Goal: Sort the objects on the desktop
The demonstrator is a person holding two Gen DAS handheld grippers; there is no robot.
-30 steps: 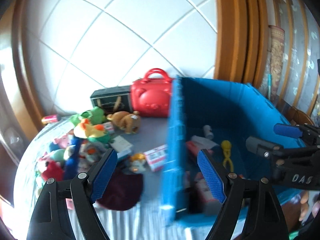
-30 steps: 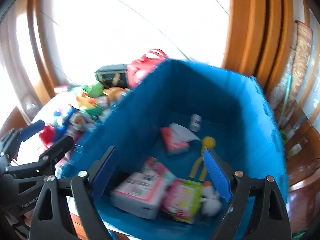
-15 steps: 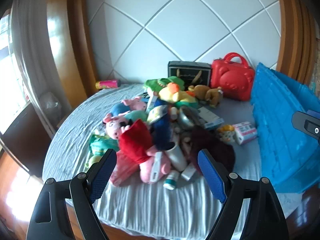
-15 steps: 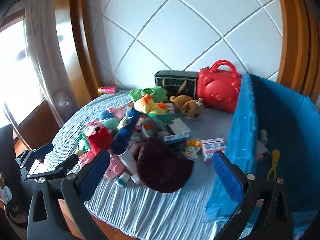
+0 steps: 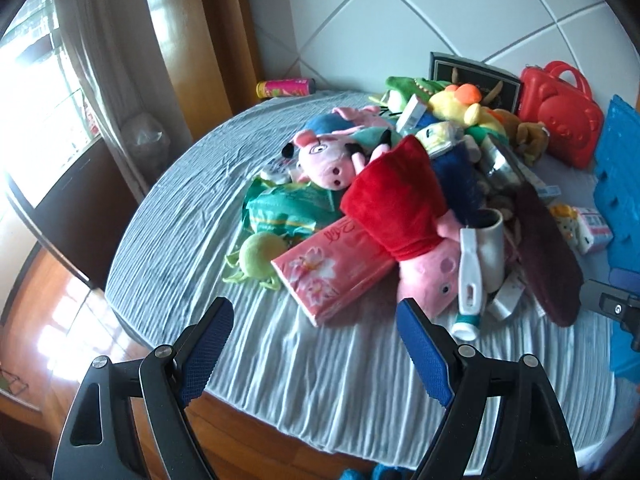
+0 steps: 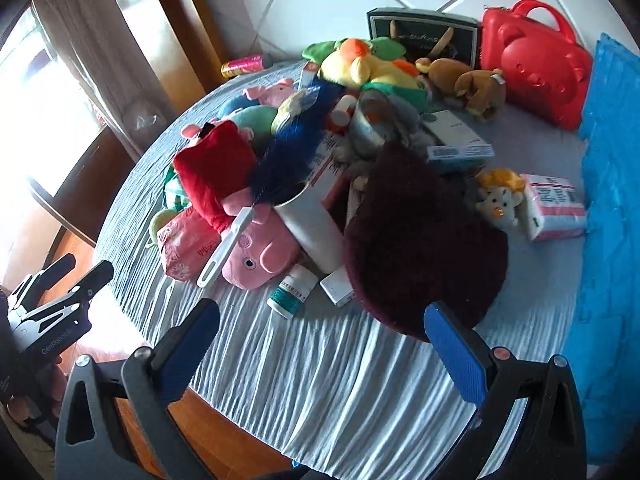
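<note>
Left wrist view first: my left tongs (image 5: 316, 340) hang wide apart and hold nothing, low in the frame over the near edge of the round desk with the grey ribbed cloth (image 5: 192, 216). The right tongs (image 6: 324, 336) are equally wide and equally bare in their own view.

The things to sort lie heaped at frame centre, and the blue plastic crate wall (image 6: 612, 208) stands along the right edge of the right wrist view.

Most items in that heap look stacked on one another, and that is my worry. The red plush cushion (image 5: 394, 204) lies over the pink pig plush toy (image 5: 430, 276) and the pink flowered tissue pack (image 5: 332, 268); pulling either from beneath would likely drag its neighbours. The white cylindrical cup (image 6: 310, 232) lies tipped with a white long-handled brush (image 6: 228, 240) beside it, and I judge both could roll or slide toward the near rim. The small white bottle with a teal label (image 6: 292, 290) sits loose at the heap's foot, close to the edge, so a careless nudge might send it off. The dark maroon fuzzy cap (image 6: 424, 240) is soft, so I may pinch only fluff.
</note>
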